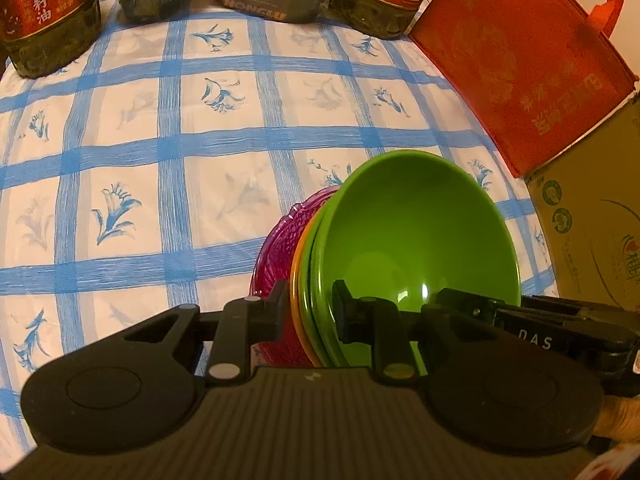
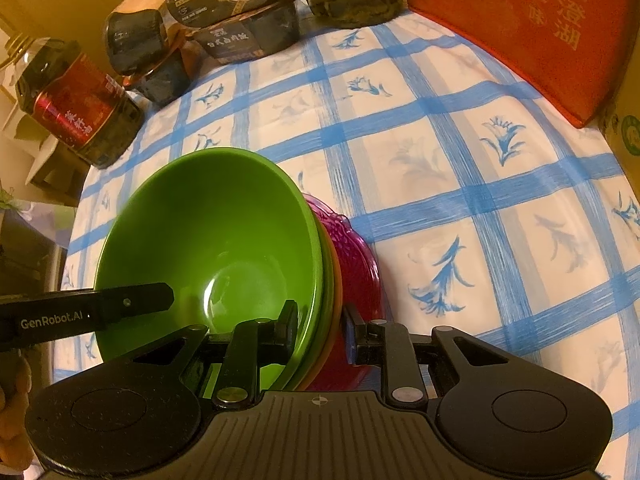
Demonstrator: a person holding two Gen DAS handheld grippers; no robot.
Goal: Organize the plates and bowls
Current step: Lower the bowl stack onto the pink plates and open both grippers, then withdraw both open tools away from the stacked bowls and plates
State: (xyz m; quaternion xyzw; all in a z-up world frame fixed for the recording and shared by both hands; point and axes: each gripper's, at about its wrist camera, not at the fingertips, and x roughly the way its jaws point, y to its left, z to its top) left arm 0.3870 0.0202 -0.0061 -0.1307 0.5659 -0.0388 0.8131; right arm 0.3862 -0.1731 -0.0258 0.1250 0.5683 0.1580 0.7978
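Nested stack: smooth green plastic bowl [image 1: 420, 236] on top, a second green bowl and an orange bowl rim [image 1: 298, 312] under it, pink patterned translucent plate [image 1: 276, 248] at the bottom. Stack is tilted, apparently lifted above the bench with the blue-checked floral cloth [image 1: 160, 128].

Left hand-held gripper [image 1: 308, 312] is nearly closed, clamped across the stacked rims at the stack's left edge. Right hand-held gripper [image 2: 320, 328] is likewise narrow, pinching the rims at the right edge.

Step, as I judge it: two-handed carry of the finished stack. Next move needs levelling, lowering onto bare cloth short of the far oil bottles [image 1: 48, 12], then both releasing together.
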